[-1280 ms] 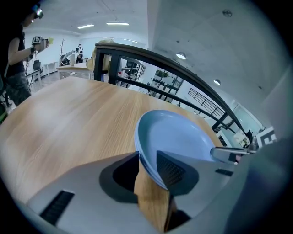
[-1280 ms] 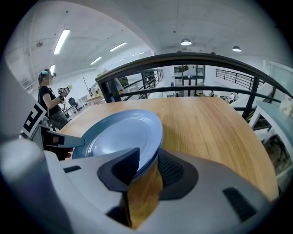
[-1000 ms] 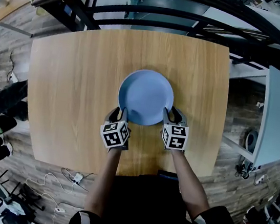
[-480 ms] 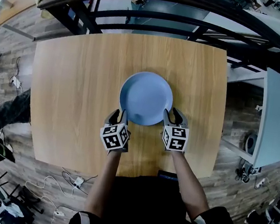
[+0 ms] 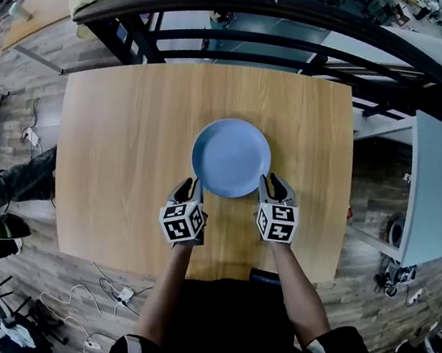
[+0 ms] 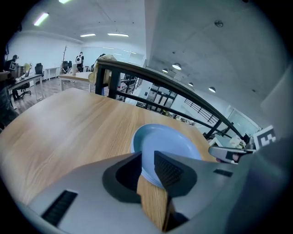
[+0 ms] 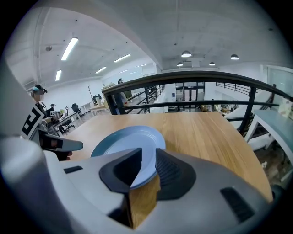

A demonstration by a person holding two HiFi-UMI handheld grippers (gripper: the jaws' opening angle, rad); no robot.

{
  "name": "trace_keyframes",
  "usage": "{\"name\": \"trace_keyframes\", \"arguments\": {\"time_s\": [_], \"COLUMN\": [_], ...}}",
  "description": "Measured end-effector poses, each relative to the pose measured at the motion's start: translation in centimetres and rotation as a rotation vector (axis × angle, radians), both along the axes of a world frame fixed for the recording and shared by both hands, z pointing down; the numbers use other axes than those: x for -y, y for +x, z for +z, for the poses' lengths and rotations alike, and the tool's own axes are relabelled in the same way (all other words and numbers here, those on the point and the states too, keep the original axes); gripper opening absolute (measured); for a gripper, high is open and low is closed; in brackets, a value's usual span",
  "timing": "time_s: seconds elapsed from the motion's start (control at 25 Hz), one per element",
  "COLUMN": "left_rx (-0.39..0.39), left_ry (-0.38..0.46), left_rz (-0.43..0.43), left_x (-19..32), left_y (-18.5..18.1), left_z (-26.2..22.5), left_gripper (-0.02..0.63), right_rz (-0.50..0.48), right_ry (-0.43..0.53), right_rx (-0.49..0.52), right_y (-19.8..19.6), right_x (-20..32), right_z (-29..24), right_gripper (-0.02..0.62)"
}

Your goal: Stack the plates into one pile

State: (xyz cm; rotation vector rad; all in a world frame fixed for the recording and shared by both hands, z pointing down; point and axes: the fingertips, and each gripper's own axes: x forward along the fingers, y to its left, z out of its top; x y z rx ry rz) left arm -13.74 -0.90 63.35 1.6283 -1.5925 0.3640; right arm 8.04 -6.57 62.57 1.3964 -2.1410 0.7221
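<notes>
**Blue plate being held at its near rim by two hand-held grippers**

Nearest the camera, a person's two bare forearms point(image 5: 166, 286) are reaching forward from a dark top, each hand carrying a grey gripper topped with a black-and-white marker cube.

The left gripper point(image 5: 189, 185) is pointing down and forward at the near-left edge of a round blue plate point(image 5: 231, 157). Its jaws have just been closing and are now standing only narrowly apart, with the plate's rim sitting between the ribbed pads and the pads pressing on it.

The right gripper point(image 5: 275, 189) is mirroring this on the near-right edge. Its jaws have also just been closing, and they are pinching the rim in the same way.

The plate is sitting over the middle of a light wooden table point(image 5: 121, 133), between the two grippers. Whether it is resting on the wood or hanging just above it cannot be told.

Beyond the far edge of the table, a black metal railing point(image 5: 269, 9) is curving across the view. To the right, a pale blue-grey tabletop point(image 5: 440, 186) is standing well apart from the wooden one. Loose cables point(image 5: 119, 289) are lying on the plank floor to the left.
</notes>
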Motion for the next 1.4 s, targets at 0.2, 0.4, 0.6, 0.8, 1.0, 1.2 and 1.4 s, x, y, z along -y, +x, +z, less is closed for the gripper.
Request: {"name": "trace_keyframes", "arguments": {"time_s": [0.2,0.4,0.6,0.8,1.0,1.2,1.4], "left_rx": [-0.001,0.006,0.019,0.021,0.063,0.102,0.116], "left_ry": [0.033,0.075,0.126,0.185,0.293,0.395,0.471], "left_rz": [-0.014,-0.007,0.008,0.023,0.049,0.075,0.095], "left_x": [-1.1,-1.7,-1.8,-2.3,-2.9,-3.9,-6.1], "left_y": [-0.1,0.5,0.9,1.8,2.6,3.6,4.8], "left_z": [-1.5,-3.4,-5.5,-7.4,-10.6,-14.1,-16.9], "left_gripper": [0.047,0.035,0.028,0.025,0.023,0.023,0.023], "right_rz": [-0.011,-0.020,-0.026,-0.032,-0.030,-0.035,-0.040], "right_ry": [0.021,0.044,0.073,0.111,0.159,0.201,0.250], "right_rx": [0.032,0.061,0.076,0.088,0.101,0.123,0.151], "right_y": [-0.5,-0.4,-0.5,-0.3,0.3,0.6,0.9], "right_x": [-0.8,-1.7,-2.2,-2.9,-4.0,-5.5,-7.5], "right_z": [-1.6,-3.4,-4.8,-6.3,-8.2,-10.3,-13.0], "right_gripper": [0.070,0.052,0.046,0.043,0.041,0.041,0.040]}}
